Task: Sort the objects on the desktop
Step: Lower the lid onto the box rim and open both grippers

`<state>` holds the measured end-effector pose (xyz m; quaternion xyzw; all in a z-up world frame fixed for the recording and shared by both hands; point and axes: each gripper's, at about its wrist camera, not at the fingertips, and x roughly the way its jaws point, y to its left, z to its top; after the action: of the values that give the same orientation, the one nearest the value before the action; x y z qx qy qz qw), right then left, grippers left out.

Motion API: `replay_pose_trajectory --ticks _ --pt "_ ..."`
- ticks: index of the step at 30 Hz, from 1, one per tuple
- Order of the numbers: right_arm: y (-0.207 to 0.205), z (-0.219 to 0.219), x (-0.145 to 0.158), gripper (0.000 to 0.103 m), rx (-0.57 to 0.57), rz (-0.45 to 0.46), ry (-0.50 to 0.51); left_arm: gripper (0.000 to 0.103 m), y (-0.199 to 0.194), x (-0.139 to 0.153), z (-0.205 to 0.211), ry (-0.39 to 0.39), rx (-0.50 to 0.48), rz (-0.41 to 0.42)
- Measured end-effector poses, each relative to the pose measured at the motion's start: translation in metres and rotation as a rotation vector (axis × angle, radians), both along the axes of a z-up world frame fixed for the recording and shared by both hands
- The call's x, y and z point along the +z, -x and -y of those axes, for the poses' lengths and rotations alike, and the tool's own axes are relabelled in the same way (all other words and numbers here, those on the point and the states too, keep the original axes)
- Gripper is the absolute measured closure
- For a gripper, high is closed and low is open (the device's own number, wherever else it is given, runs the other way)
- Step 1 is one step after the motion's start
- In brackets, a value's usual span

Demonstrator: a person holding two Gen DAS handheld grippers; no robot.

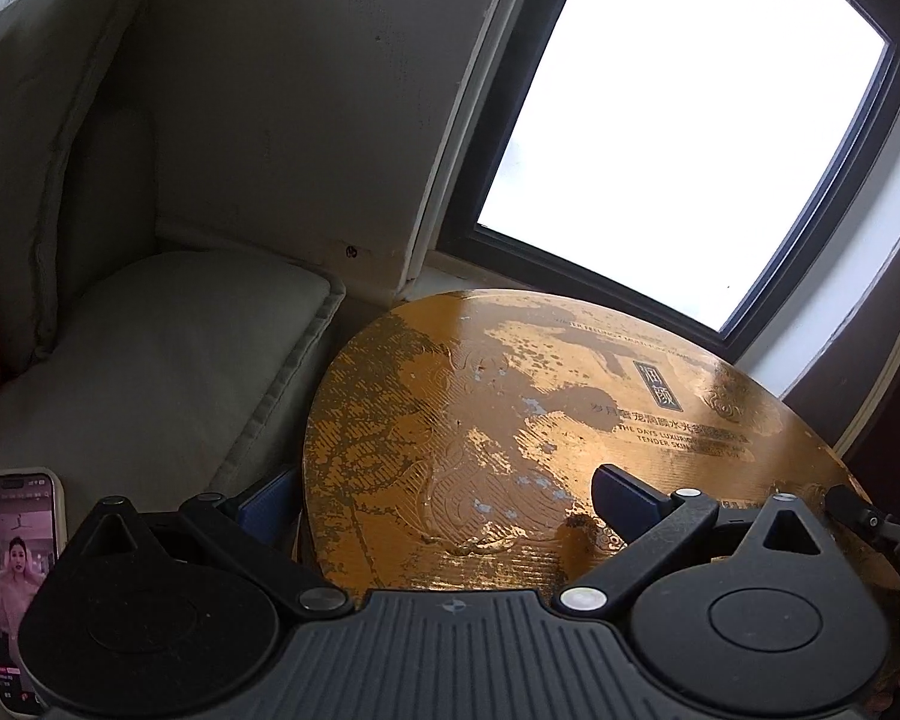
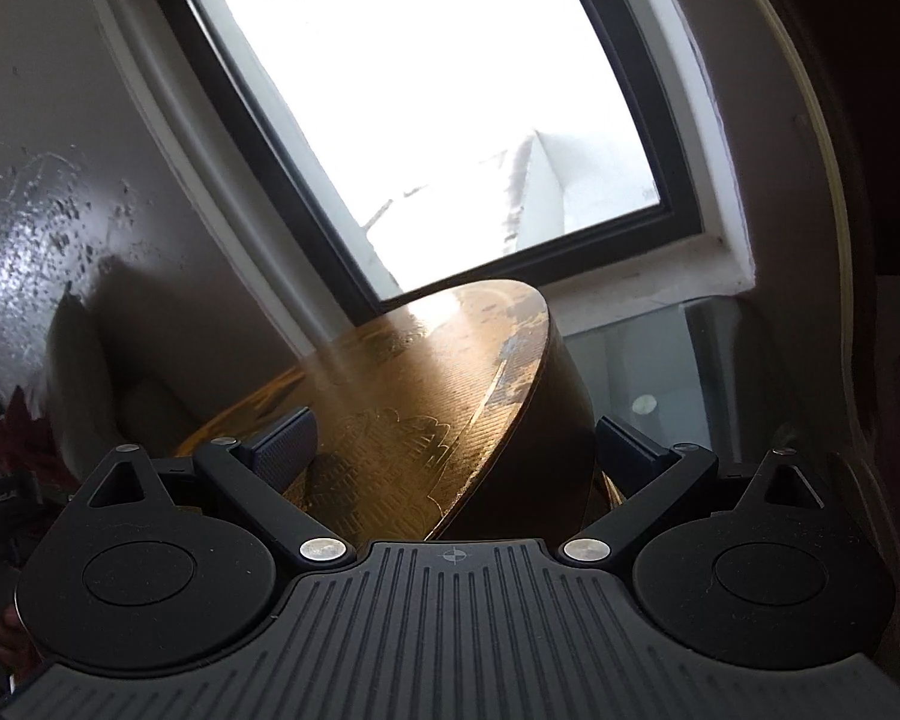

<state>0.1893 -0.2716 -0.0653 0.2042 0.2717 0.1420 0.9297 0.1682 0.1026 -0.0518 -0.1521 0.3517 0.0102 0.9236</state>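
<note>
Nearest in both wrist views are the grippers themselves, w/ a gold box caught between the fingers of each. Left gripper (image 1: pixel 444 498): jaws spread wide, one blue pad down past the box's left edge, the other lying over the gold lid. It straddles the edge, but whether the pads actually press the box I can't tell; looks like a loose bracket rather than a pinch. Right gripper (image 2: pixel 456 450): also spread wide, one pad over the lid, the other beside the dark side wall at the box's right corner. Same doubt about contact.

The gold box (image 1: pixel 570 420) is a big flat carton w/ worn foil, embossed pattern and printed text on the lid. It seems tilted and held up between the two grippers, approx. in front of the window, though what it rests on below is hidden.

Left of the left gripper, a phone (image 1: pixel 15 570) w/ lit screen lies on a pale cushion (image 1: pixel 150 360). Right view shows a glass surface (image 2: pixel 648 384) just beyond the box.

Farther back: wall and bright window (image 1: pixel 678 120).

Progress, as a guess: box is mid-handling, not yet placed; no sorted pile visible, so most of the task appears left.
</note>
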Motion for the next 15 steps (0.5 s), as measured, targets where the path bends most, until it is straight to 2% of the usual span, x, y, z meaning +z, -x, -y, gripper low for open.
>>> replay_pose_trajectory --ticks 5,8,15 --pt "0.005 -0.002 -0.015 0.004 -0.013 -0.015 -0.016 0.003 0.001 -0.008 0.000 -0.019 0.003 -0.038" --pt "0.009 -0.004 -0.023 0.004 -0.019 -0.049 -0.015 0.003 0.005 -0.010 0.006 -0.060 -0.023 -0.034" --pt "0.007 -0.010 -0.015 0.005 -0.007 -0.124 0.057 0.003 0.004 -0.008 0.008 -0.087 -0.050 -0.052"
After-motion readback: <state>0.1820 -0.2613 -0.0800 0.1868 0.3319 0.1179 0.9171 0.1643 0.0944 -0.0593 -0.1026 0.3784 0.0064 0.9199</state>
